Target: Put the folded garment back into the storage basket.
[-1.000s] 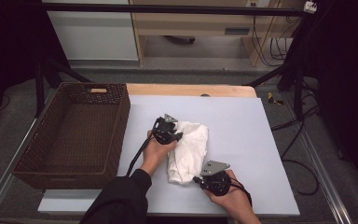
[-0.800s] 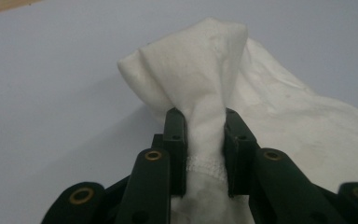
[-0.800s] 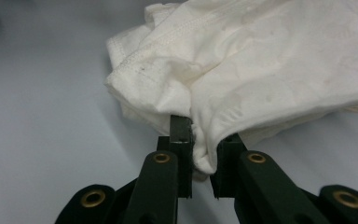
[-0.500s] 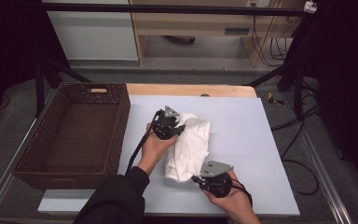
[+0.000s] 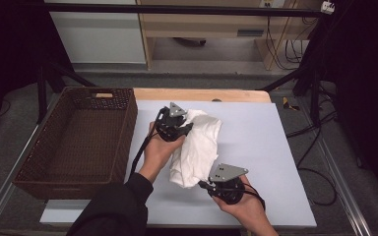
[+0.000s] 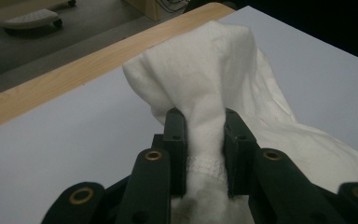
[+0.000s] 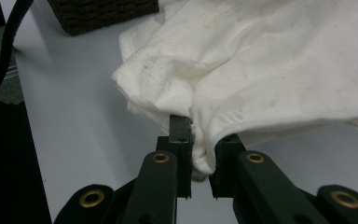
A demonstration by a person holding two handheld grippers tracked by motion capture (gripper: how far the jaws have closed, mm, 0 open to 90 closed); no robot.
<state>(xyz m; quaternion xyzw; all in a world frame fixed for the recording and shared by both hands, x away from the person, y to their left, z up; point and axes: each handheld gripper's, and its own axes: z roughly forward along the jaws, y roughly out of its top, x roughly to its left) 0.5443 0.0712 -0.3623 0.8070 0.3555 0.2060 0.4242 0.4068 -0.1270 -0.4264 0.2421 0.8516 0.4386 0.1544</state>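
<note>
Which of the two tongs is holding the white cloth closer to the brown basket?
The left tongs, pinching the white cloth at its far end beside the basket. The right tongs grip its near end, farther off.

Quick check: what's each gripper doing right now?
Left gripper: closed on the white cloth.
Right gripper: closed on the same cloth's near end.

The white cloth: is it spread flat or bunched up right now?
Bunched. The white cloth lies crumpled on the table, pinched by the left gripper and the right gripper.

Soft white cloth garment (image 5: 199,147), rough woven wicker basket (image 5: 39,169), matt smooth table (image 5: 270,147), wooden edge (image 5: 202,95)
</note>
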